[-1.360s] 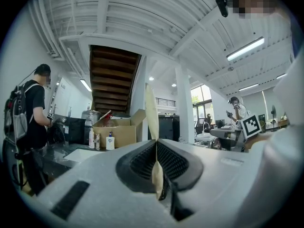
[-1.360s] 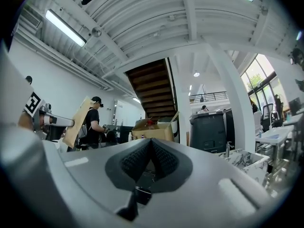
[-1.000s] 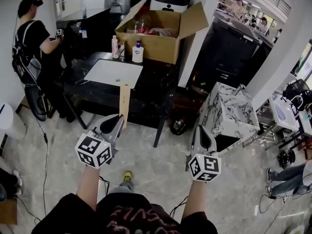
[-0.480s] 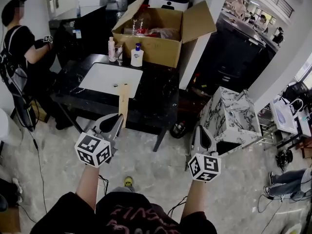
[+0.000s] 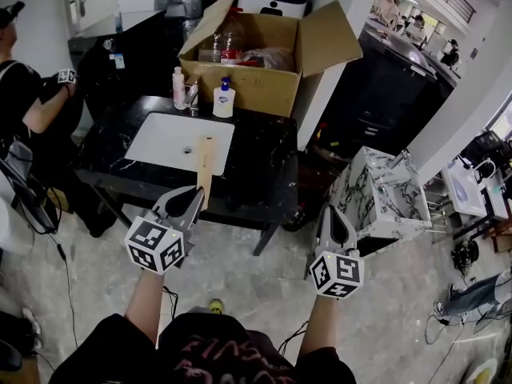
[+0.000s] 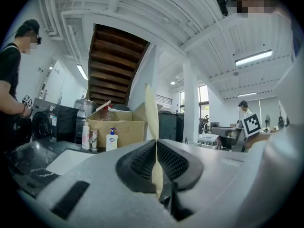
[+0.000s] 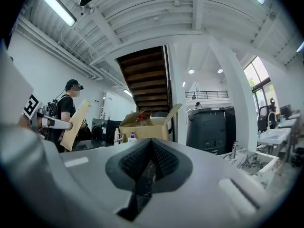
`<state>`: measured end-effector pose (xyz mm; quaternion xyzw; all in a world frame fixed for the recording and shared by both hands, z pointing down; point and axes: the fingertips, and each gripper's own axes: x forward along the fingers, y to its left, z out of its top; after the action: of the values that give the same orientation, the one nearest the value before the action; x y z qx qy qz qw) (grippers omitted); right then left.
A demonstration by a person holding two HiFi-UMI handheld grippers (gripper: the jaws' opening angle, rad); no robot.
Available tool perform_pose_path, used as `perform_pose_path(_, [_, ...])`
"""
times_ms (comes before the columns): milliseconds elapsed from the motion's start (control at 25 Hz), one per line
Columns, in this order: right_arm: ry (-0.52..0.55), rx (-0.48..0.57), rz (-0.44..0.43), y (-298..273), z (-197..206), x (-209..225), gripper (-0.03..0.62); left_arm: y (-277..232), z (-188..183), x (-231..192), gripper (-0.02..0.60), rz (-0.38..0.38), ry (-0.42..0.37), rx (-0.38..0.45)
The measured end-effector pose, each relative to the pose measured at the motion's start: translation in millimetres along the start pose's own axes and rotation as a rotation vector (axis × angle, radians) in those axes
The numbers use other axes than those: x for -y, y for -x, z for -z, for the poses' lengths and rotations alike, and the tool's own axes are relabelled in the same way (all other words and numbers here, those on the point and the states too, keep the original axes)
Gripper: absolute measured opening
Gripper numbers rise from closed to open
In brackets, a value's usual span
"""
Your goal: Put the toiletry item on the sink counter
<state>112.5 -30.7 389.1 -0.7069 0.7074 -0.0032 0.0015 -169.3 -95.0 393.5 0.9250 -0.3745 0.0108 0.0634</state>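
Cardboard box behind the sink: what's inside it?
The open cardboard box shows clear bottles at its left side and a crumpled plastic bag beside them. Its front wall covers whatever lies lower down.

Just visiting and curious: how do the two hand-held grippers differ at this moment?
The left hand-held gripper is shut on a flat tan item that sticks out past its jaws; the right hand-held gripper is shut on nothing. The left one sits by the front edge of the sink counter, the right one over floor. Both point forward.
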Motion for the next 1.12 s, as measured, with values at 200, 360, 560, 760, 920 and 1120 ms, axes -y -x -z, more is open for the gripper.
perform_pose_path(200, [0.002,-0.003,0.017,-10.5,0.6,-4.5,0.012,-10.3,-2.7,-15.0,0.009,0.016,0.009,0.008])
perform_pose_path(360, [0.007,-0.003,0.029,-15.1,-0.1,-5.7,0.012,-14.9,2.4,-19.3,0.009,0.031,0.019,-0.001])
perform_pose_path(560, [0.007,-0.014,0.041,-22.4,6.9,-3.8,0.012,-23.8,7.8,-26.2,0.009,0.041,0.030,-0.010])
perform_pose_path(760, [0.006,-0.018,0.044,-36.6,11.3,1.1,0.012,-39.9,9.3,-33.5,0.009,0.044,0.032,-0.016])
perform_pose_path(920, [0.002,-0.006,0.044,-52.6,9.9,8.9,0.012,-56.0,5.5,-37.5,0.009,0.049,0.021,-0.011])
perform_pose_path(1120, [-0.004,0.004,0.033,-81.8,7.9,19.4,0.012,-79.8,2.2,-48.0,0.009,0.040,0.014,-0.013])
